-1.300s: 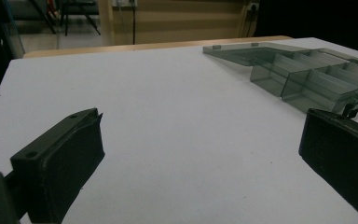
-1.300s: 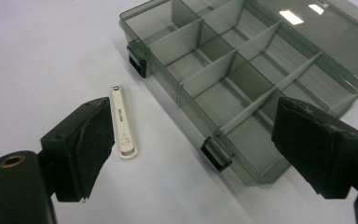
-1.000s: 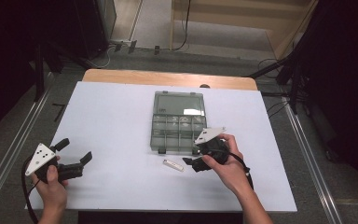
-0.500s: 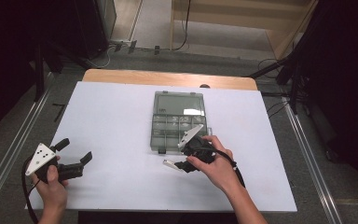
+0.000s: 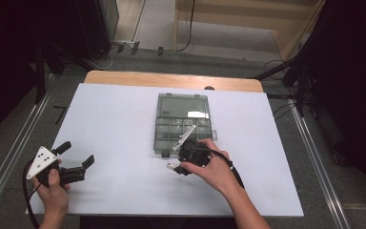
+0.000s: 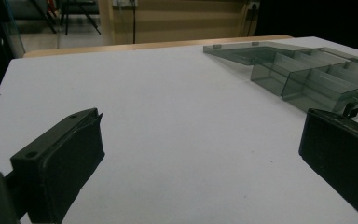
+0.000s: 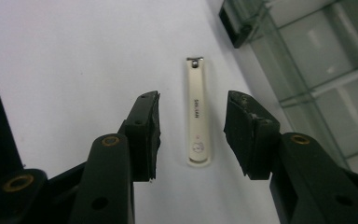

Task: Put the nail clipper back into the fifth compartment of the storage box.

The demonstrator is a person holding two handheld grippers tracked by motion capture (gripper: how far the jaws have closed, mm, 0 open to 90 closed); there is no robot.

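White table (image 5: 114,119), nail clipper (image 7: 198,114) lying between closing right gripper (image 7: 192,123) jaws, untouched, not gripped

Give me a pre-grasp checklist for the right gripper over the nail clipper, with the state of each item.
1. Nail clipper lies between the right gripper jaws: ok.
2. Jaws have just been closing, but the pads do not yet touch the clipper: ok, not gripped yet.
3. Clipper lies flat on the white table, apart from the compartment box: ok.
4. Jaws run along the clipper's long sides, gaps look roughly even: ok.
5. Height of the pads above the table: cannot tell.
6. Left gripper open, well away from the work: ok.
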